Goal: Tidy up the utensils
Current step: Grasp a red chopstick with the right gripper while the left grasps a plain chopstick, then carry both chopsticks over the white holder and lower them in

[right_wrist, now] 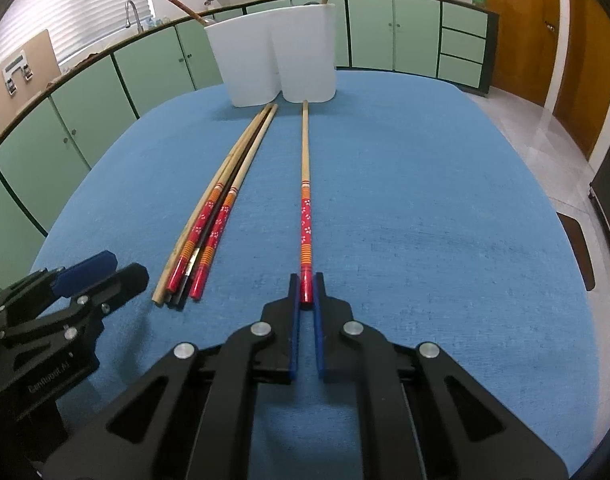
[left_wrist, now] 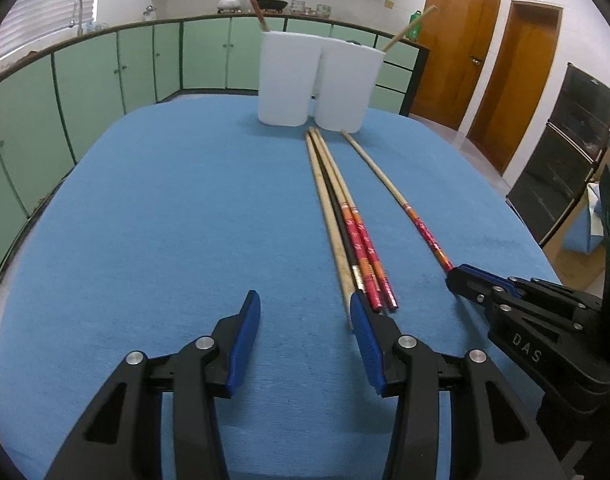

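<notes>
A single red-handled chopstick (right_wrist: pixel 305 200) lies on the blue tablecloth, pointing at a white two-part holder (right_wrist: pixel 277 56). My right gripper (right_wrist: pixel 306 280) is shut on its red end; it also shows in the left wrist view (left_wrist: pixel 455 274), with the chopstick (left_wrist: pixel 389 188). A bundle of several chopsticks (left_wrist: pixel 345 224) lies left of it, also in the right wrist view (right_wrist: pixel 221 200). My left gripper (left_wrist: pixel 305 304) is open and empty, its right finger beside the bundle's near ends; it also shows in the right wrist view (right_wrist: pixel 105 268). The holder (left_wrist: pixel 317 80) has one stick in each part.
The blue cloth-covered table (left_wrist: pixel 165 220) has rounded edges. Green kitchen cabinets (left_wrist: pixel 105 68) run behind it, wooden doors (left_wrist: pixel 517 72) and a dark oven (left_wrist: pixel 565 172) stand to the right.
</notes>
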A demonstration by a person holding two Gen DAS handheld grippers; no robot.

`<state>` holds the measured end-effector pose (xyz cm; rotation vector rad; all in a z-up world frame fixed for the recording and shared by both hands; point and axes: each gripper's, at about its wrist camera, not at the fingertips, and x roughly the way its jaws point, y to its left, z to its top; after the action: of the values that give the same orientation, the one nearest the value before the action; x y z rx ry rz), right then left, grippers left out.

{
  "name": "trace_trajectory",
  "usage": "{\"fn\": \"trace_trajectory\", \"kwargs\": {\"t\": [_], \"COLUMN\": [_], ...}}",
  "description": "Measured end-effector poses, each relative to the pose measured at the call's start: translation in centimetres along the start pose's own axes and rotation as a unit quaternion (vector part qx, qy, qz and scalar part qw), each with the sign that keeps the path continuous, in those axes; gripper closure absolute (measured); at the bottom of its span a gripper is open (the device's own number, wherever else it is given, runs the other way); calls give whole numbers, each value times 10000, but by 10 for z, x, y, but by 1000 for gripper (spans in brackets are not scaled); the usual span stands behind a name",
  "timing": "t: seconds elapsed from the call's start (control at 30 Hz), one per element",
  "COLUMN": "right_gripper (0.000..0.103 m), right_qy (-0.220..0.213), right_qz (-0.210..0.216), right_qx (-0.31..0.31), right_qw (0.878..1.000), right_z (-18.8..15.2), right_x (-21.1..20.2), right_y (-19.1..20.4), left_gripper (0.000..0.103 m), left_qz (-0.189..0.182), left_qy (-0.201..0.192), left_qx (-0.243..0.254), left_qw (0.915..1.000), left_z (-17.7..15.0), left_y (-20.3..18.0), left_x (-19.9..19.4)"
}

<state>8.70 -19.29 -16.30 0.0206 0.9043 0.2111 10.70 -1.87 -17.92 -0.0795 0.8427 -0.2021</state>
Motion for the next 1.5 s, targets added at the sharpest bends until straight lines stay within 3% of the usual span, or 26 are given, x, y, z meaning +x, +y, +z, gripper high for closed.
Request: {"fn": "trace_trajectory", "kwargs": {"t": [0.33,0.63,0.87,0.93,1.07,1.3,1.5], "right_gripper": [98,98,97,97,97,98,98], "right_qy": [9,17,26,31,33,-15,-214], "right_qz": [5,30,54,118,175,261,216], "right_qx": [4,9,25,78,116,166,35], "right_qw": [10000,10000,10000,9999,9998,9995,9995], "right_z": [0,0,0,0,0,0,5], "right_x": [1,1,2,2,2,-1,-23], "right_y": [0,-1,-2,-4,-7,-10,-9], "left_gripper": [57,59,53,58,96,96,97], "left_qz": [129,245,454,466,427,416,412], "left_qy": [169,136,238,224,184,93,-245], "left_qx": [203,15,295,238,30,22,104], "left_qw": [9996,9996,9982,9984,9989,9991,9988], "left_z": [0,-1,-1,-1,-1,0,10], "left_y": [-13,-7,-17,-15,-6,-5,-4], "left_x": [8,6,11,11,9,4,-27]}}
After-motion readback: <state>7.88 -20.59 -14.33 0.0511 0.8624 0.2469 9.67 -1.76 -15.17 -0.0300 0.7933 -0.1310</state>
